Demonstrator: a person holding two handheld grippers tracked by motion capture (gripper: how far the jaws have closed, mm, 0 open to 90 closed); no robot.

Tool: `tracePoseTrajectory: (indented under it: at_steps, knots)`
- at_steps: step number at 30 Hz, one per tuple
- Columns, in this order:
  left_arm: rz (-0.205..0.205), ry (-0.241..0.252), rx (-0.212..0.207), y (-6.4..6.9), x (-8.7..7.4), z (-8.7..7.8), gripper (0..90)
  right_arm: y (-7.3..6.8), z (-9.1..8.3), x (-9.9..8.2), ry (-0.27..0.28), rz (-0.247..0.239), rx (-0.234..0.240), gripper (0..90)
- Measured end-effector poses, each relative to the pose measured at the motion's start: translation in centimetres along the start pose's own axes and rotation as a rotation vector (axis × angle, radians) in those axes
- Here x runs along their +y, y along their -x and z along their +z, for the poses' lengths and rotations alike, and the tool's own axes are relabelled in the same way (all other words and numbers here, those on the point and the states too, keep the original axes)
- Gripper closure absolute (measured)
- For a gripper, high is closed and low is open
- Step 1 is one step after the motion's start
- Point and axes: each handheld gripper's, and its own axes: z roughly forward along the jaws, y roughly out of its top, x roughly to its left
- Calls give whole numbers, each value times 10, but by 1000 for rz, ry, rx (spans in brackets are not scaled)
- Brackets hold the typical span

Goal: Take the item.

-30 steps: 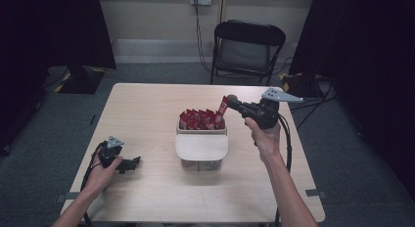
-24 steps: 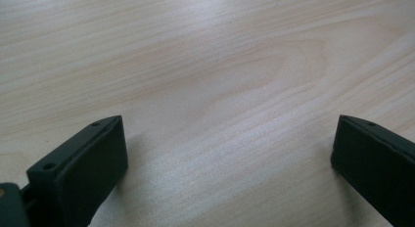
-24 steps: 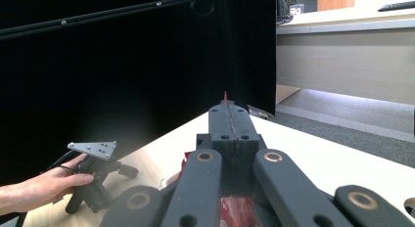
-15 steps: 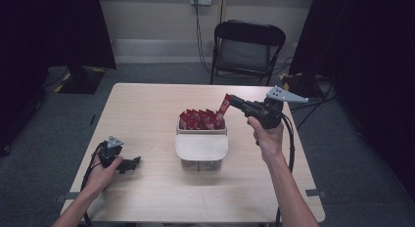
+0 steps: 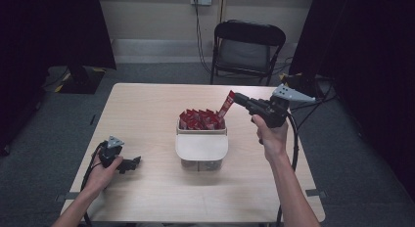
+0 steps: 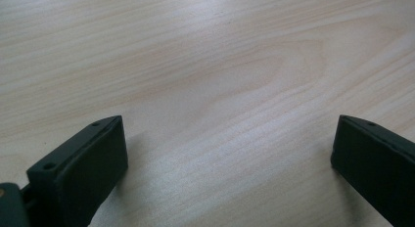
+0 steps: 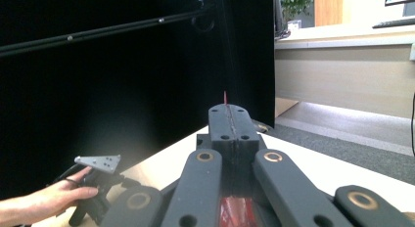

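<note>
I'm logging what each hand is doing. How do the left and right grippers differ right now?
The left gripper rests low on the table, while the right gripper is raised above the white container. The left gripper's jaws stand wide apart with nothing between them; the right gripper's are closed on a red packet. Both are black and hand-held.

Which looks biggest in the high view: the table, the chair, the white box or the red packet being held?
1. table
2. chair, though it is farther from the camera
3. white box
4. red packet, pinched by the right gripper
</note>
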Motion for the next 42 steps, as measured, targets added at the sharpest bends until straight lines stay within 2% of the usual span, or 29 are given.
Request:
tracePoseTrajectory:
  at_steps: [11, 23, 28, 33, 36, 42]
  knots:
    - [-1, 0, 0, 0, 0, 0, 0, 7, -18, 11, 49, 7, -10, 900]
    - [0, 0, 0, 0, 0, 0, 0, 24, -37, 13, 86, 23, -78, 900]
    - [0, 0, 0, 0, 0, 0, 0, 35, -44, 9, 64, 21, -134, 900]
    - [2, 0, 0, 0, 0, 0, 0, 42, -45, 7, 52, 23, -163, 900]
    - [2, -1, 0, 0, 0, 0, 0, 52, -41, 0, 16, 33, -193, 900]
    - [2, 0, 0, 0, 0, 0, 0, 61, -33, -5, -23, 40, -220, 900]
